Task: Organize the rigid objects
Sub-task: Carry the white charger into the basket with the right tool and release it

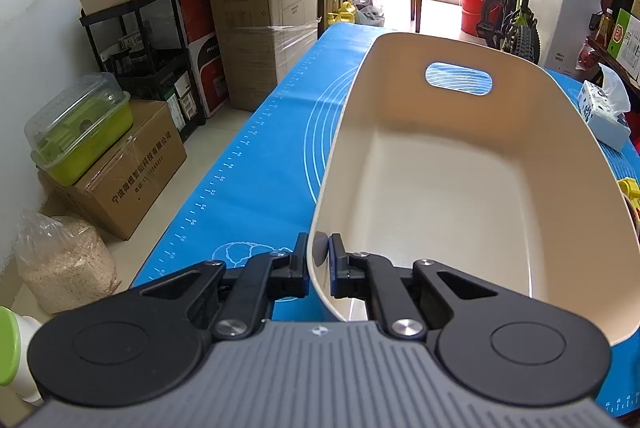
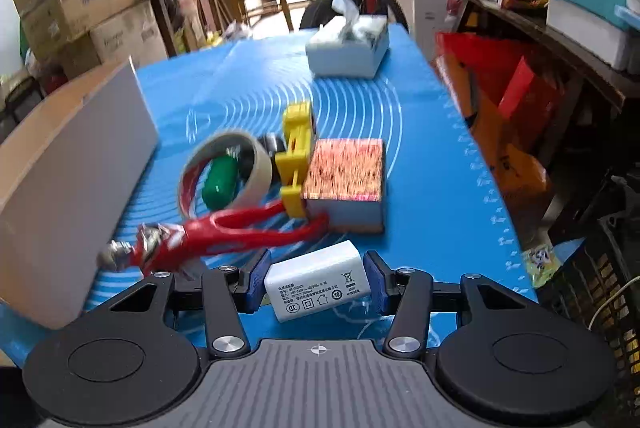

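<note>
Cluttered storeroom, blue silicone mat over the table (image 1: 256, 163), and I have both tools busy: one on the bin, one on a charger.

My left hand-held gripper (image 1: 319, 268) is clamped on the near rim of the empty cream plastic bin with a cut-out handle (image 1: 448, 163), one finger outside the wall and one inside, which I judge steadies or tilts it to receive items. My right hand-held gripper (image 2: 317, 282) is closed on the small white plastic power adapter (image 2: 318, 282), pads on its two short sides, just above the mat, apparently bound for that bin. Waiting beyond it are a red-handled metal tool (image 2: 208, 236), a roll of beige tape (image 2: 226, 171) ringed around a green cylinder (image 2: 220, 183), a yellow plastic toy piece (image 2: 296, 159) and a patterned rectangular box (image 2: 344, 179), all clustered close together; the white tissue box (image 2: 348, 47) stands well apart.
</note>
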Available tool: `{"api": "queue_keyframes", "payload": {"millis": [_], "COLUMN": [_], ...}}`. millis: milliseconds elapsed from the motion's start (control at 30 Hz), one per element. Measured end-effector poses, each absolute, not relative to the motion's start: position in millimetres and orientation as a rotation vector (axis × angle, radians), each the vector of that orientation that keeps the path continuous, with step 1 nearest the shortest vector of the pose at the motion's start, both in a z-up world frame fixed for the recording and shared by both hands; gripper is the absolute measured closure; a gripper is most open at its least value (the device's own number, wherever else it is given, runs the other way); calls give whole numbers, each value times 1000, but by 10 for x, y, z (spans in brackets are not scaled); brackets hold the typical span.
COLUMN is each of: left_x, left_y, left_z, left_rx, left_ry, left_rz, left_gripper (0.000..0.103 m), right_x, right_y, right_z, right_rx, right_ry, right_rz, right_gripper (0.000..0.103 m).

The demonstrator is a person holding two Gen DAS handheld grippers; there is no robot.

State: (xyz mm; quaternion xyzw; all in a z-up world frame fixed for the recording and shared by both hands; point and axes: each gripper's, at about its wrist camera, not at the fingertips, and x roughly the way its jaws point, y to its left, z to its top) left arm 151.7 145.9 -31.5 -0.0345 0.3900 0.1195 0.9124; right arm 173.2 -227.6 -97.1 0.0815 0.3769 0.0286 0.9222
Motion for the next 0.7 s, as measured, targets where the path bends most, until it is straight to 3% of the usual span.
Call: {"api": "queue_keyframes", "payload": {"millis": [433,700], "left_x": [1513,1511], "left_y": [1471,1469], "left_z": [-324,-325], "left_rx": [-79,-76], "left_ry": [802,801], "left_rz": [247,247], "left_gripper": [92,92], "right_x": [1678,1910], "right_y": [-1683,-879], "right_z": [-64,121], "right_rx": [151,80], "right_ry": [498,477], "right_rz": [227,366], "right_gripper": [48,48]}}
